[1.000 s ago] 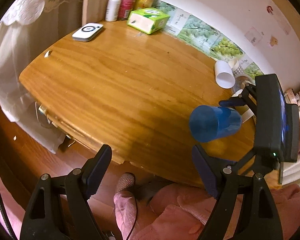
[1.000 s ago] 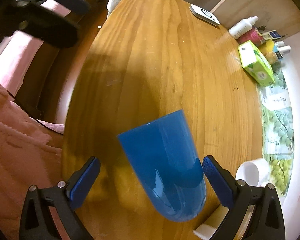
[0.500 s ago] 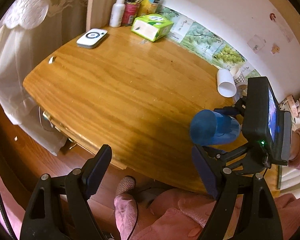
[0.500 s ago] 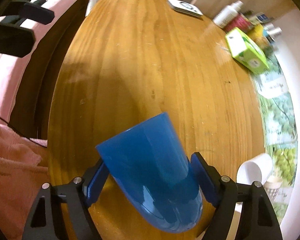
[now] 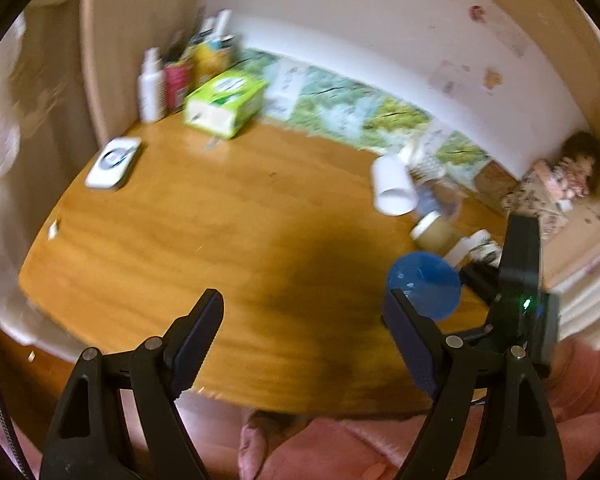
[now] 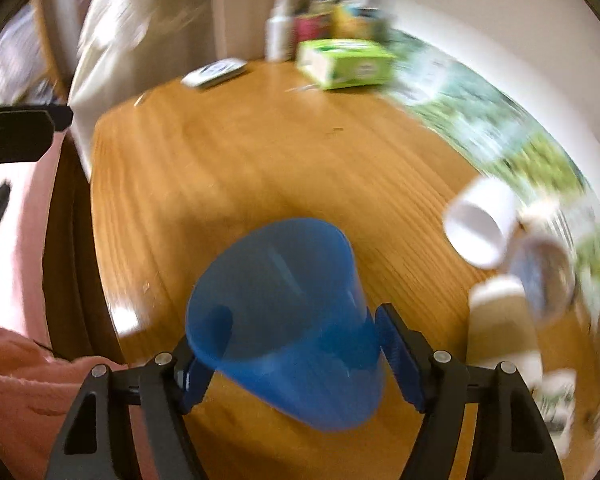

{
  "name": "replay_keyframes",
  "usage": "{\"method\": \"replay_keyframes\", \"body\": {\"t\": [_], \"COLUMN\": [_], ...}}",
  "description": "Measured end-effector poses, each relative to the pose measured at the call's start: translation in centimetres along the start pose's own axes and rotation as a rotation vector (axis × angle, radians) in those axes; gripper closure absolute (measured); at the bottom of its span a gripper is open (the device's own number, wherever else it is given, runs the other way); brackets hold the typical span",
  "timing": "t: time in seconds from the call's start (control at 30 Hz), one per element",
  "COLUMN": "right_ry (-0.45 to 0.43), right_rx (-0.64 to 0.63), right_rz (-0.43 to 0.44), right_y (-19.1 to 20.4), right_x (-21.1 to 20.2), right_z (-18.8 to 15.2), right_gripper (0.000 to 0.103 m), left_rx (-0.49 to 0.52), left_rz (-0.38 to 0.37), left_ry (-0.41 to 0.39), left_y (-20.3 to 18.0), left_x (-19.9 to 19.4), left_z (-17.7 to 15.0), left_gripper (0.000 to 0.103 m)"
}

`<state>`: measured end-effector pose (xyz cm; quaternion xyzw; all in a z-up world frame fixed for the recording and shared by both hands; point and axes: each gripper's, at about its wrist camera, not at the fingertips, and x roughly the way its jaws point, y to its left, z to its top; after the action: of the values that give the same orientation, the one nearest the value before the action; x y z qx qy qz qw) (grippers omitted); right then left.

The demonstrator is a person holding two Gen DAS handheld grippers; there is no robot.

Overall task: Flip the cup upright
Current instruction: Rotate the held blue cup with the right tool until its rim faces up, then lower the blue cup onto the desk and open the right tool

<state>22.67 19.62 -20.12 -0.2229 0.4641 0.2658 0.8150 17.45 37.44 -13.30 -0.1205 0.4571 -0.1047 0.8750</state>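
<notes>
My right gripper (image 6: 288,364) is shut on a blue plastic cup (image 6: 284,320) and holds it above the wooden table (image 6: 260,168), tilted with its open mouth up and away from me. In the left wrist view the same cup (image 5: 422,284) shows its mouth, held by the right gripper (image 5: 516,300) at the table's near right. My left gripper (image 5: 300,344) is open and empty over the table's front edge. Both views are blurred by motion.
A white cup (image 6: 480,228) lies on its side at the right, beside jars and a brown-banded paper cup (image 6: 504,320). A green tissue box (image 5: 224,104), bottles (image 5: 152,88) and a white flat device (image 5: 114,162) stand at the back left.
The right gripper closed on the blue cup, lifted it and turned it from lying bottom-forward to mouth up. The left gripper stayed open while its view swung up.
</notes>
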Motion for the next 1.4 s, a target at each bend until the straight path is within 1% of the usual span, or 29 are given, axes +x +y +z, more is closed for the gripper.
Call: {"method": "replay_keyframes", "body": {"t": [0.07, 0.17, 0.3, 0.4, 0.53, 0.67, 0.77, 0.83, 0.97, 1.0, 1.03, 1.07, 1.1, 1.3, 1.37, 1.4], "right_ry": [-0.029, -0.058, -0.088, -0.081, -0.069, -0.055, -0.048, -0.034, -0.037, -0.044, -0.056, -0.070, -0.085, -0.116, -0.121, -0.115], "right_rx": [0.088, 0.214, 0.349, 0.434, 0.528, 0.598, 0.631, 0.639, 0.630, 0.627, 0.629, 0.634, 0.640, 0.690, 0.724, 0.740], "right_rz": [-0.013, -0.034, -0.094, -0.123, -0.157, -0.196, -0.195, -0.196, -0.209, -0.216, -0.219, -0.219, -0.217, -0.242, -0.250, -0.268], "right_y": [-1.0, -2.3, -3.2, -3.7, -4.1, -4.2, -4.2, -4.2, -4.1, -4.2, -4.4, -4.5, -4.7, -5.6, -5.9, -6.0], "right_x": [-0.8, -1.7, -3.5, -4.2, -5.1, -6.0, -6.0, -5.8, -6.0, -6.3, -6.7, -7.2, -7.7, -11.4, -12.8, -13.6], "right_z": [-0.9, -2.2, -4.6, -6.1, -8.1, -10.4, -11.3, -11.5, -11.3, -11.2, -11.0, -10.9, -10.8, -10.2, -10.3, -10.3], "right_gripper": [0.031, 0.034, 0.034, 0.035, 0.035, 0.035, 0.035, 0.035, 0.033, 0.032, 0.027, 0.024, 0.023, 0.021, 0.021, 0.021], "left_rx": [0.031, 0.098, 0.174, 0.234, 0.311, 0.375, 0.409, 0.423, 0.426, 0.425, 0.421, 0.416, 0.416, 0.425, 0.398, 0.382], "left_rz": [-0.040, -0.061, -0.106, -0.143, -0.175, -0.206, -0.223, -0.231, -0.242, -0.243, -0.241, -0.232, -0.214, -0.065, -0.043, -0.043], "left_ry": [-0.001, 0.004, 0.017, 0.041, 0.082, 0.109, 0.114, 0.117, 0.125, 0.128, 0.132, 0.137, 0.135, 0.030, 0.008, 0.008], "left_y": [-0.8, -2.5, -4.7, -6.4, -8.4, -10.2, -11.2, -11.8, -12.6, -12.7, -12.9, -13.1, -13.3, -14.8, -15.4, -15.6], "left_x": [0.2, 0.7, 1.4, 2.1, 3.0, 3.5, 3.7, 3.8, 4.1, 4.2, 4.3, 4.4, 4.3, 2.2, 1.1, 0.8], "left_z": [1.1, 2.5, 3.8, 4.1, 3.8, 3.3, 3.0, 3.0, 3.1, 3.1, 3.2, 3.3, 3.3, 4.0, 4.3, 4.4], "left_gripper": [0.018, 0.018, 0.018, 0.018, 0.018, 0.018, 0.018, 0.018, 0.018, 0.018, 0.018, 0.018, 0.018, 0.018, 0.018, 0.018]}}
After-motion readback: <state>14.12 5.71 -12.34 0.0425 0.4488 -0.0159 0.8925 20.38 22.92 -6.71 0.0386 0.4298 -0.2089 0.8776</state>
